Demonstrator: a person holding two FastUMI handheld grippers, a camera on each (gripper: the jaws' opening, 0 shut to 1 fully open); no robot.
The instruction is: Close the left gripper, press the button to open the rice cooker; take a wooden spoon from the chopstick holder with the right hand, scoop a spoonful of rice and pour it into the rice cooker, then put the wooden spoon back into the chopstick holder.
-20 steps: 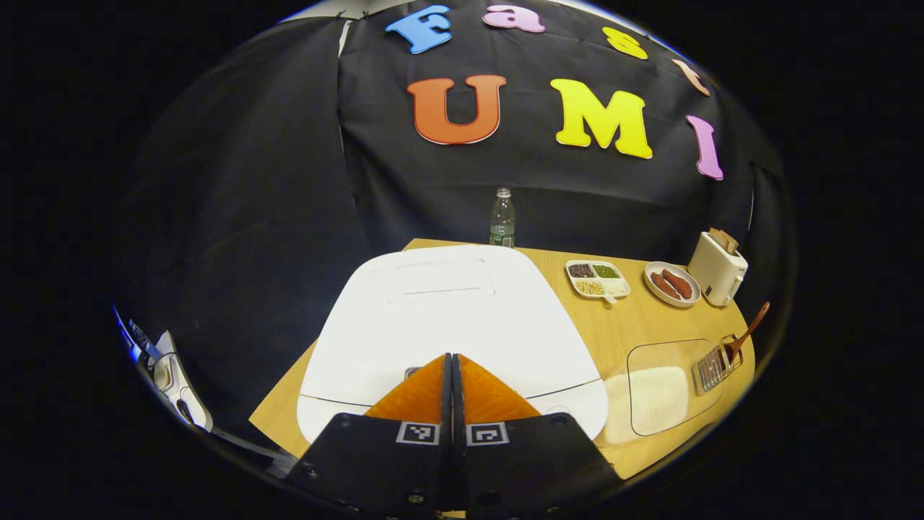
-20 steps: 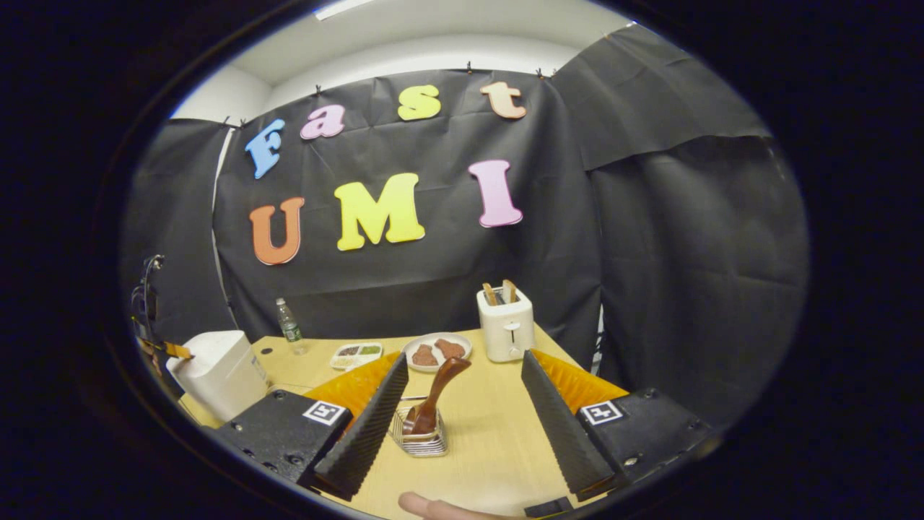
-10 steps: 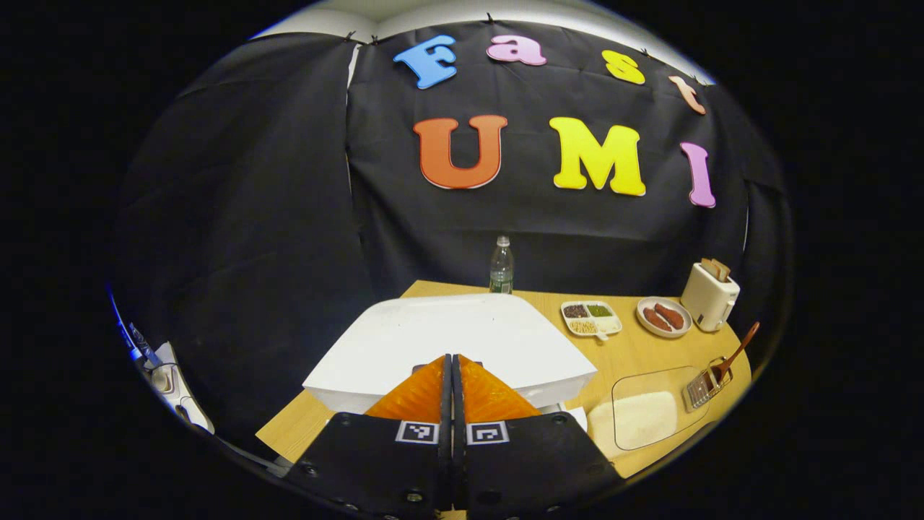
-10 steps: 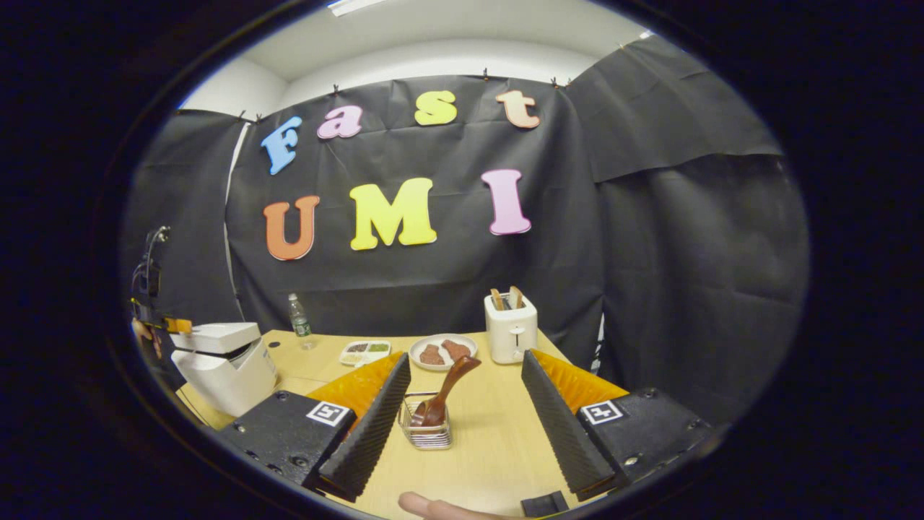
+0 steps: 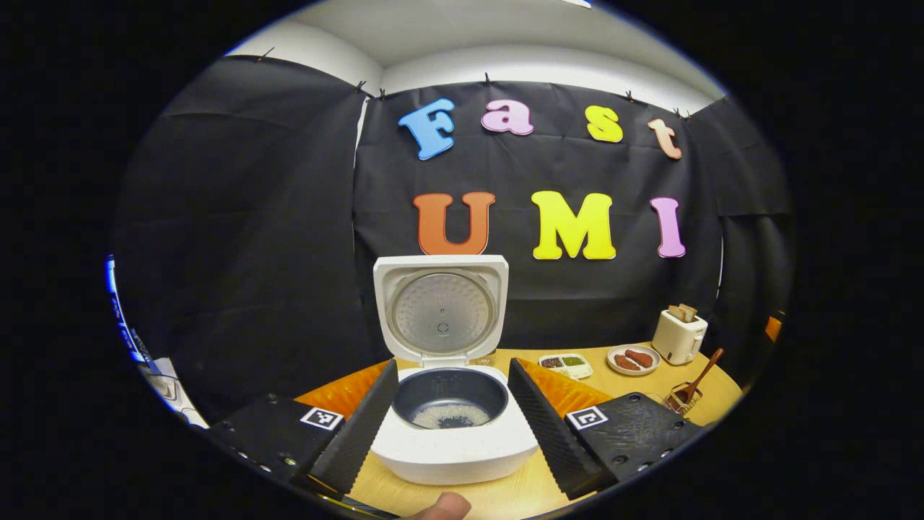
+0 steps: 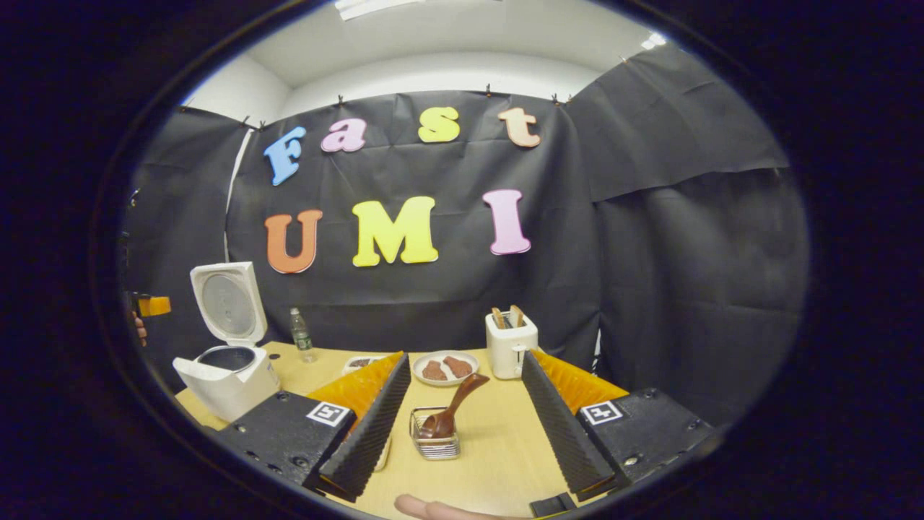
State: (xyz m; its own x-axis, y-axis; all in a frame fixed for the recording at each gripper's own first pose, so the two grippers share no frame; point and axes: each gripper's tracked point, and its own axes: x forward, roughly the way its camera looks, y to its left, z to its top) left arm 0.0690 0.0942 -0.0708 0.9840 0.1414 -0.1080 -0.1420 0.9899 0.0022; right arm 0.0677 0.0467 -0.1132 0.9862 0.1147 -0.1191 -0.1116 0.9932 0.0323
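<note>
Toward the table's (image 6: 491, 448) left edge, rice cooker (image 5: 453, 433) stands lid-up between the spread fingers of the left gripper (image 5: 451, 422). Right gripper (image 6: 462, 422) released, framing the wooden spoon (image 6: 451, 415) in the chopstick holder (image 6: 435, 444) near the front edge.

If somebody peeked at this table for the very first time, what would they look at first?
Probably the white rice cooker at the left end of the table, with its lid standing straight up and a little rice in the dark pot. Next, the wooden spoon leaning out of the wire holder, right between the open right gripper's fingers. Behind it stands a toaster with bread sticking out.
</note>
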